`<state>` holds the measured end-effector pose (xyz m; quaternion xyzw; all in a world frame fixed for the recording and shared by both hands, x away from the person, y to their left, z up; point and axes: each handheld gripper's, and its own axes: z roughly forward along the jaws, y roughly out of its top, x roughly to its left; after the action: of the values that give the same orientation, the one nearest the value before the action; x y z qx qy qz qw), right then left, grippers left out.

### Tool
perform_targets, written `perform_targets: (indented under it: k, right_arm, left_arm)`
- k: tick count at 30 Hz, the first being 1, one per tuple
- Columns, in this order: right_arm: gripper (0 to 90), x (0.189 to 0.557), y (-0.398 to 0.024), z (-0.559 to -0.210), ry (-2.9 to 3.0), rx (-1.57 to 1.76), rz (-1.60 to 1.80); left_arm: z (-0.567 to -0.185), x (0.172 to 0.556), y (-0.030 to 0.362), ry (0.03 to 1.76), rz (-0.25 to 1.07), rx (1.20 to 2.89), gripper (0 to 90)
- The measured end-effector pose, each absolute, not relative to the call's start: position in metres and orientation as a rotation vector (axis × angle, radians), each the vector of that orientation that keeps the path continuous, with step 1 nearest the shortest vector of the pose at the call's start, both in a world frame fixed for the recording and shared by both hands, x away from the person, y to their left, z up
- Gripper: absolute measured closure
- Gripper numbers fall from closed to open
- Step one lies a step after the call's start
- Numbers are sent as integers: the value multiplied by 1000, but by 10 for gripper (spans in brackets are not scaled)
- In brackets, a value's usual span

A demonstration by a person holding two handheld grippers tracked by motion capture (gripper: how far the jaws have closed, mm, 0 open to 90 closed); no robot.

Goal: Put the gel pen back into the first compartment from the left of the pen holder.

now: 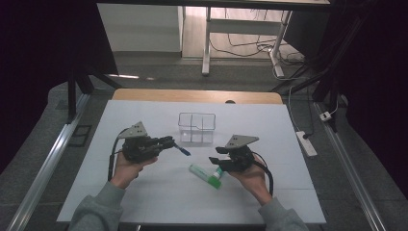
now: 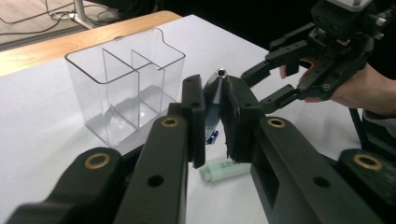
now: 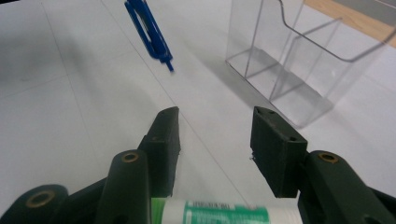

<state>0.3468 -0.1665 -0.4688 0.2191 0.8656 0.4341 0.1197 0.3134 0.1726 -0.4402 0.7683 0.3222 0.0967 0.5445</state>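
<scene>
Two grippers mid-table: left gripper (image 1: 169, 141) clamps pen (image 1: 183, 150), right gripper (image 1: 215, 157) wide above tube (image 1: 206, 175).

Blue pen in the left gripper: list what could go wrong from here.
1. The left gripper pinches the blue pen near one end, so most of it sticks out unsupported; it may pivot or slip on the way.
2. The clear organizer has narrow compartments; a tilted pen could catch a divider or nudge it across the table.
3. The right gripper, open, hovers by the green tube close to the left gripper; the two could collide.
</scene>
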Motion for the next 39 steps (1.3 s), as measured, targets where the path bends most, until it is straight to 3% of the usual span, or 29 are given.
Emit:
perform_targets:
  k: [13, 39]
  right_arm:
    - [471, 334, -215, -473, 2490, 769, 1240]
    - [426, 335, -226, -469, 2448, 799, 1213]
  left_arm:
    - [-429, 319, 174, 762, 243, 1810, 791]
    - [-384, 347, 176, 789, 314, 1777, 790]
